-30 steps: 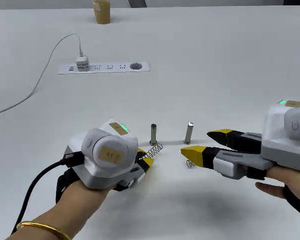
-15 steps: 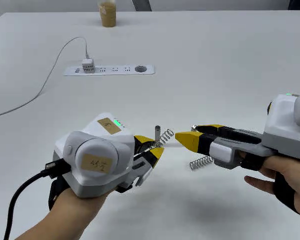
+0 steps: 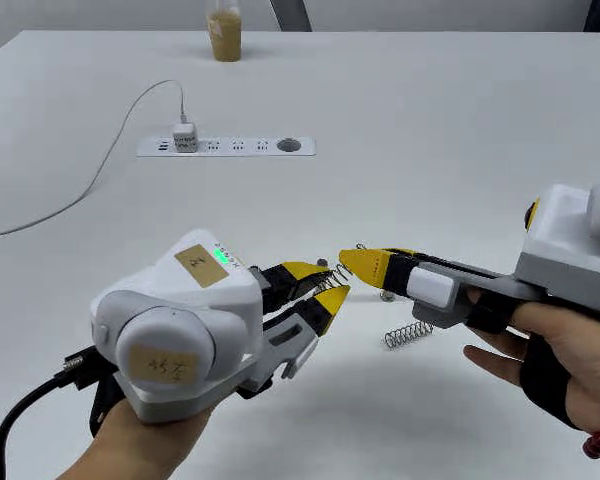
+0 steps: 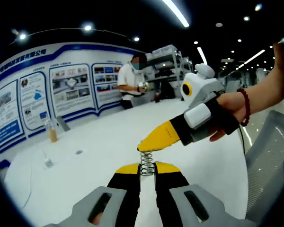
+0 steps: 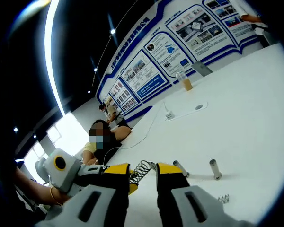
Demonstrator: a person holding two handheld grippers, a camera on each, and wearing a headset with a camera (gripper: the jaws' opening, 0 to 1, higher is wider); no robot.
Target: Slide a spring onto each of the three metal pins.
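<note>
Steel spring (image 4: 146, 160) clamped in left gripper (image 4: 146, 168) jaws, free end between parted jaws of right gripper (image 5: 143, 171)

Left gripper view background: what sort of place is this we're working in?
Likely an office showroom or exhibition hall: blue-trimmed display boards line the far side, there are recessed ceiling lights, and we're at a large white table with a power strip.

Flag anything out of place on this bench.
A loose spring lies flat on the table beside the right gripper, threaded on nothing. The held spring sticks out of the left gripper, its far end at the right gripper's tip. Nothing looks spilled or damaged.
</note>
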